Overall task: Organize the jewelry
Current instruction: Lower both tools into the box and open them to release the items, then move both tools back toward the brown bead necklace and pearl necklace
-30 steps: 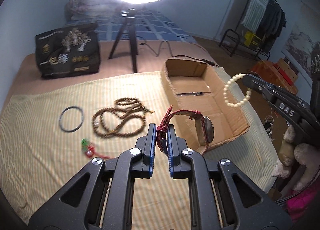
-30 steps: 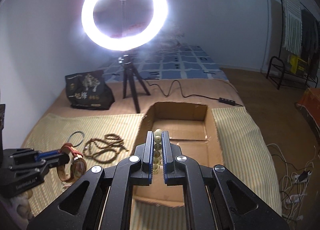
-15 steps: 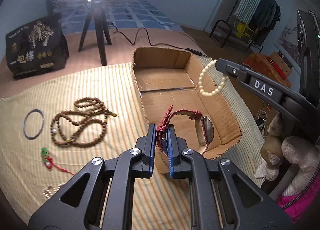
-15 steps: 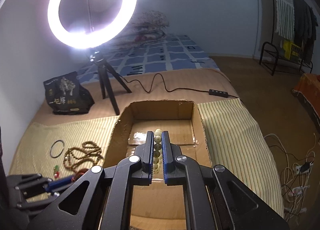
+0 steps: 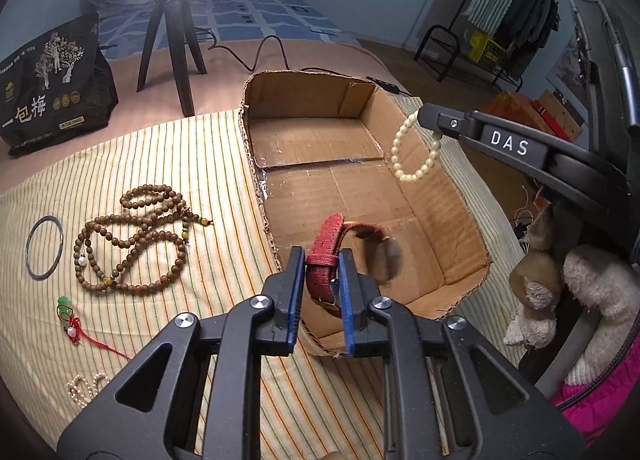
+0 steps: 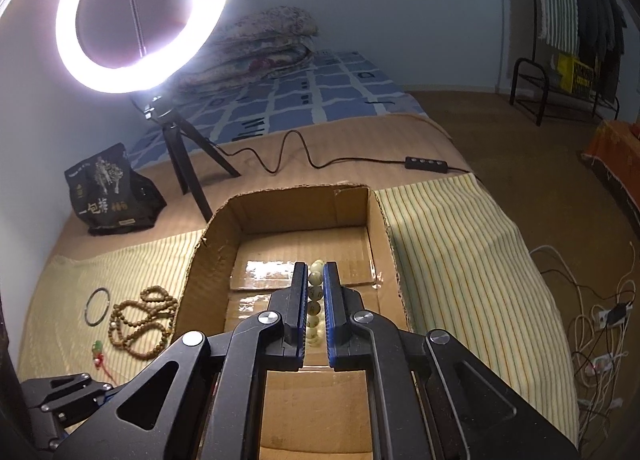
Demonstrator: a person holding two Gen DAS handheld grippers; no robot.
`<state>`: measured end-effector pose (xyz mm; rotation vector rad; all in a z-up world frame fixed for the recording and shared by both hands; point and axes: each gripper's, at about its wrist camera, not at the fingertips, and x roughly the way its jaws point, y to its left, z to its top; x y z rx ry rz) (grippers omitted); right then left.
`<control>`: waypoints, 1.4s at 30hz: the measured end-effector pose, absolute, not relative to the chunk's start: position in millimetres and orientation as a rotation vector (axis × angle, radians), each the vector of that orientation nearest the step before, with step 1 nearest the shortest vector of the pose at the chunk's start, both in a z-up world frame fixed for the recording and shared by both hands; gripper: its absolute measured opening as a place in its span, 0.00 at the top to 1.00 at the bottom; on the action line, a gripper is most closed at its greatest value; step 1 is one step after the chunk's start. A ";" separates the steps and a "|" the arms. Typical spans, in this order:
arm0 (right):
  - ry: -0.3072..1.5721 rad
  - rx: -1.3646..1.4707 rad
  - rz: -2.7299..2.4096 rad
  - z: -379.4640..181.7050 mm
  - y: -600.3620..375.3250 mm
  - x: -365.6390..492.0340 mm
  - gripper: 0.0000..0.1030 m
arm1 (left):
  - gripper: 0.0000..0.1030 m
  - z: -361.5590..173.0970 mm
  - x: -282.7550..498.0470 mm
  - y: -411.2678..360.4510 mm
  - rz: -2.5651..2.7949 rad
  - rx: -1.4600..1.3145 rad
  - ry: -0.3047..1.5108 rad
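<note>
Bed point(image 6: 352, 140): lying under everything, with a tan cover and a blue checked sheet at the far end.
Striped cloth point(image 5: 180, 188): covering the near part of the bed, yellow with thin lines.
Ring light point(image 6: 140, 16): shining brightly on a black tripod, standing behind the box.
Cardboard box point(image 5: 448, 196): sitting open on the striped cloth, its floor taped and showing bare.
Black bag point(image 5: 52, 88): standing at the far left of the bed, beside the tripod.
Left gripper point(image 5: 320, 260): hanging over the near left corner of the box; its jaws are opening, with the strap between the blue pads and seeming to touch them yet.
Right gripper point(image 6: 316, 280): hanging over the box interior, clenched on the pale beads.
Wooden bead necklace point(image 5: 132, 240): lying in loops on the cloth, left of the box.
Watch point(image 5: 340, 248): red strap sitting between the left pads, its face blurred and dangling over the box.
Pale bead bracelet point(image 5: 416, 156): hanging as a loop from the right gripper's tips, above the right side of the box.
Dark ring point(image 5: 44, 246): lying flat, left of the necklace.
Green charm point(image 5: 66, 310): lying near the ring, trailing a red cord.
Small pearl string point(image 5: 86, 384): lying at the near left edge.
</note>
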<state>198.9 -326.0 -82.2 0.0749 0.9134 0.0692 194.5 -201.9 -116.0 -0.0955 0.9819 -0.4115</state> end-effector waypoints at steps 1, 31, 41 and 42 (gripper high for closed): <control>0.920 0.075 0.064 -83.3 -326.6 199.4 0.94 | 0.82 -115.4 194.7 -201.2 -0.409 -0.096 0.979; 0.826 0.071 0.046 -46.8 -316.8 169.7 0.48 | 0.44 -87.0 162.4 -98.6 -0.267 -0.098 0.873; 0.802 0.067 0.148 -42.2 -276.0 146.1 0.33 | 0.43 -90.5 143.8 -19.0 -0.145 -0.082 0.882; 0.805 0.062 0.167 -43.1 -269.4 144.0 0.32 | 0.43 -91.4 142.0 -10.6 -0.134 -0.091 0.882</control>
